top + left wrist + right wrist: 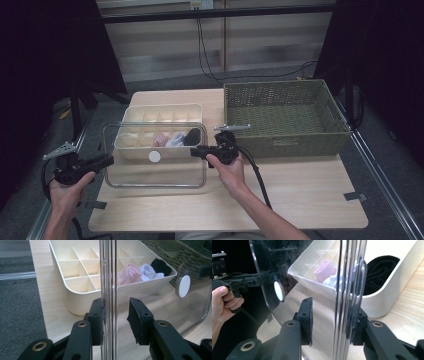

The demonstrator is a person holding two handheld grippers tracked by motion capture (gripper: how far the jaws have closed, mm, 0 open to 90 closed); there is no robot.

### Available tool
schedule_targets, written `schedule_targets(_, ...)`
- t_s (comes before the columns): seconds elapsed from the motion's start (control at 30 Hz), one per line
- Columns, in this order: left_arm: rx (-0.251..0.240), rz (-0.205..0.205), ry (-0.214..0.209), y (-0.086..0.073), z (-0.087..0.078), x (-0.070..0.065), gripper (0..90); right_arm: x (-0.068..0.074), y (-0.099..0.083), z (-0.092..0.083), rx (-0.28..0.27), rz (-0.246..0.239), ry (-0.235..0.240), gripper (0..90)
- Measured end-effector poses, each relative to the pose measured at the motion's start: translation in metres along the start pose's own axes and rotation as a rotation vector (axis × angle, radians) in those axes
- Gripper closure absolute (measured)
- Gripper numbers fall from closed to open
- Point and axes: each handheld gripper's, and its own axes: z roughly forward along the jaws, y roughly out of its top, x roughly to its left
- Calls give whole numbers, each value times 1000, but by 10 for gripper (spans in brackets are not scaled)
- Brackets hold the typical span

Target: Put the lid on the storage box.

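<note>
Both tongs (107,161) (196,150) straddle the clear lid's (155,172) opposite edges.

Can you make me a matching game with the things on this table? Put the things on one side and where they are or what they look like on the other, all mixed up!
Things:
1. clear lid
2. wicker basket
3. black sock
4. pink sock

Descriptions:
A. green, at the table's right
B. see-through, its edges between the grippers' jaws
C. rolled up beside the white sock
D. in the cream divided box's end compartment

Pairs: 1-B, 2-A, 3-D, 4-C
</note>
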Motion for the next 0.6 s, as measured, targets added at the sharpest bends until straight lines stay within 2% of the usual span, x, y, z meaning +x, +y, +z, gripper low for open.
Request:
schedule_targets(0.37, -12, 20, 13, 15, 1, -1, 651, 0, 19, -1, -20, -4, -7, 613)
schedule_targets(0.6, -20, 3, 12, 20, 4, 2, 651, 0, 32, 0, -28, -13, -16, 612)
